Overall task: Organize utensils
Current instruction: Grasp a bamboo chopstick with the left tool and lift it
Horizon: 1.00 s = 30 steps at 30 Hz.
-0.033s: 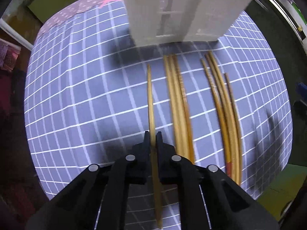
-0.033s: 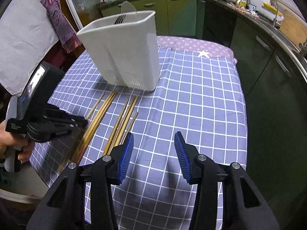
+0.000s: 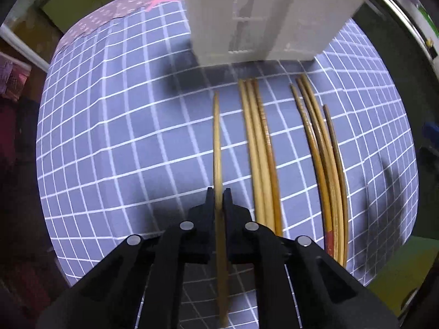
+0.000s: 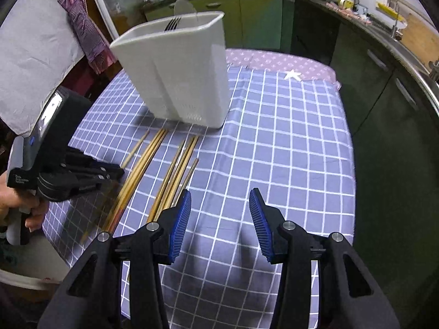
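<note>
Looking down the left wrist view, the left gripper (image 3: 218,194) has its fingers (image 3: 208,200) pinched hard on a single chopstick (image 3: 216,142), which runs from six o'clock up toward twelve. The utensil holder (image 3: 274,16) stands at twelve, just past the stick's tip. A bundle of three chopsticks (image 3: 260,148) lies at about two o'clock of the grip, and a second group (image 3: 323,159) further toward three, all on the checked counter (image 3: 123,137).

In the right wrist view, the right gripper (image 4: 219,219) hangs over bare cloth, fingers (image 4: 181,219) roughly half apart and holding nothing (free to steady the holder). The holder (image 4: 178,76) sits at eleven, forks (image 4: 171,23) already inside.

The grip is well back from the tip, so I judge the lift should be slow, tilting the stick upright before lowering it into an open compartment.
</note>
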### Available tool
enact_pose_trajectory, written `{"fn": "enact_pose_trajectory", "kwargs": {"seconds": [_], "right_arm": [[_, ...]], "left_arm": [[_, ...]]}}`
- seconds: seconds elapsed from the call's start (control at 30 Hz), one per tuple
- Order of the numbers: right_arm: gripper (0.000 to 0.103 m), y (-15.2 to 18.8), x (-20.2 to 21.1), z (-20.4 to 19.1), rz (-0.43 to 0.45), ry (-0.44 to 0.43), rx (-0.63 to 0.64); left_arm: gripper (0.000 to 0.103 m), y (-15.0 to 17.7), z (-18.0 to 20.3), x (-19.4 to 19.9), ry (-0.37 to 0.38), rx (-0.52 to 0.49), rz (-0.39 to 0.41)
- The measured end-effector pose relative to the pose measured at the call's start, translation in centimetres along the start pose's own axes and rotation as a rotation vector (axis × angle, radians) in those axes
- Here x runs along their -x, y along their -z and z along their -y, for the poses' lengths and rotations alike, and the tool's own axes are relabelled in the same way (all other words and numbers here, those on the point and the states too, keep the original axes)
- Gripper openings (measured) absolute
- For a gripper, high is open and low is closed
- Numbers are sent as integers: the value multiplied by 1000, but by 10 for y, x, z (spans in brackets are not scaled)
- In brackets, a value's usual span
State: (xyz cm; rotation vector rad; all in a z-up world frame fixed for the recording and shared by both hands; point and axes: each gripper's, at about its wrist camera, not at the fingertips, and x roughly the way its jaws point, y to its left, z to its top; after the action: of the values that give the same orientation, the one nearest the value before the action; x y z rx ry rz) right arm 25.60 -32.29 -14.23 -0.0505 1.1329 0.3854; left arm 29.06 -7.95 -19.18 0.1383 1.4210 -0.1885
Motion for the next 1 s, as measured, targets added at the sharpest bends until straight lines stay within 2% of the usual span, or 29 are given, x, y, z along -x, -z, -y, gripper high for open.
{"fn": "enact_pose_trajectory", "kwargs": {"seconds": [0.13, 0.23, 0.27, 0.47, 0.6, 0.7, 1.0], "right_arm": [[42, -2, -24, -6, -107, -42, -8], [24, -6, -47, -12, -194, -85, -36], [21, -7, -53, -14, -217, -94, -42], [21, -17, -83, -28, -305, -99, -71], [21, -18, -92, -33, -334, -59, -79], [15, -19, -96, -38, -343, -21, -78], [13, -20, -101, -66, -377, 49, -44]], "left_arm": [[6, 12, -16, 22, 32, 31, 102], [7, 21, -27, 43, 54, 55, 193], [7, 24, -30, 50, 52, 62, 220], [7, 44, -43, 88, 30, 53, 375], [7, 53, -42, 97, 30, 38, 423], [7, 62, -40, 101, 35, 19, 452], [7, 73, -37, 104, 69, 2, 463]]}}
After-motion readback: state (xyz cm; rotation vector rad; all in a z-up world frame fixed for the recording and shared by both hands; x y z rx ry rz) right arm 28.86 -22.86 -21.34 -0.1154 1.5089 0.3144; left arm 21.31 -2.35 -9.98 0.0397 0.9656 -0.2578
